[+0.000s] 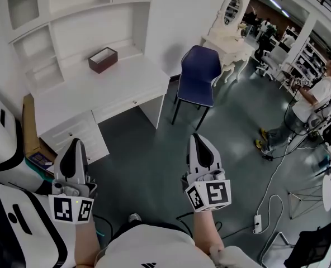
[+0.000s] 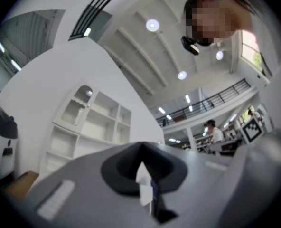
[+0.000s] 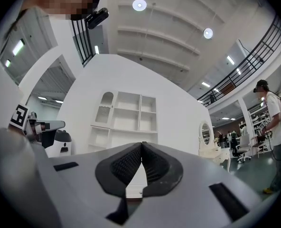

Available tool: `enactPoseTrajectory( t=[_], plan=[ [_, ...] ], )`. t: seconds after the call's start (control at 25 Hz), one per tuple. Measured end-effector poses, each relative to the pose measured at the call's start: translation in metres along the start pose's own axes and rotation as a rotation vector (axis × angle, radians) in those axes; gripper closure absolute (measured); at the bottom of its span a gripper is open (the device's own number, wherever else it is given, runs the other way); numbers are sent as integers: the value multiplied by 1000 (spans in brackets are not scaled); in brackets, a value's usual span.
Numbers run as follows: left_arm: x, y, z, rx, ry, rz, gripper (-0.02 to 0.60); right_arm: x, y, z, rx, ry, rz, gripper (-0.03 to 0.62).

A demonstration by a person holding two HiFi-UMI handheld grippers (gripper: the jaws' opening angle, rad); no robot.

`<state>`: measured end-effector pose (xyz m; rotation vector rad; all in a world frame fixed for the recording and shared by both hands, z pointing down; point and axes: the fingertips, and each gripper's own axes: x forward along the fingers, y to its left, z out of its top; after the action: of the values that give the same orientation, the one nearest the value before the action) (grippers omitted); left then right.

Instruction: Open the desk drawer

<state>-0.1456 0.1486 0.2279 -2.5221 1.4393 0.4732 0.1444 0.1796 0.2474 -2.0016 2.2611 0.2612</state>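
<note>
The white desk point(image 1: 101, 87) stands at the far left against a white shelf unit point(image 1: 70, 15). The desk drawer point(image 1: 126, 106) sits just under the desktop, shut flush, with a small knob point(image 1: 135, 101) on its front. To the left of it, lower down, is a drawer cabinet point(image 1: 76, 134) with its own knobs. A dark red box point(image 1: 103, 59) rests on the desktop near the back. A blue chair point(image 1: 198, 74) stands just to the right of the desk, and a white vanity table point(image 1: 228, 41) with an oval mirror is beyond it.

Both grippers are held up near the person, well apart from the drawer. The left gripper point(image 1: 76, 145) points toward the cabinet; its own view shows the jaw tips meeting with nothing between them. The right gripper point(image 1: 197, 138) points toward the dark floor point(image 1: 149, 161) in front of the desk; its ribbed pads point(image 3: 128, 163) are pressed together and empty.

Each gripper carries a marker cube, left point(image 1: 71, 208) and right point(image 1: 209, 195), printed with black-and-white square patterns rather than letters. A small dark logo point(image 1: 149, 264) on the person's white shirt is too small to read. Another person point(image 1: 313, 102) stands far right.
</note>
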Motion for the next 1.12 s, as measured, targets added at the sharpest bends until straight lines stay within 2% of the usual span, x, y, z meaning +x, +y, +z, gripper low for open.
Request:
enactPoseTrajectory(
  t=[0.16, 0.64, 0.88, 1.12],
  plan=[
    [1, 15, -4, 9, 11, -29, 575, 13, 15, -4, -1, -4, -2, 608],
    [15, 55, -31, -34, 42, -24, 575, 51, 34, -21, -9, 36, 6, 608],
    [38, 78, -45, -26, 52, 12, 575, 95, 33, -34, 2, 39, 42, 608],
    [82, 96, -60, -4, 50, 36, 575, 151, 19, -43, 9, 23, 77, 608]
  ],
)
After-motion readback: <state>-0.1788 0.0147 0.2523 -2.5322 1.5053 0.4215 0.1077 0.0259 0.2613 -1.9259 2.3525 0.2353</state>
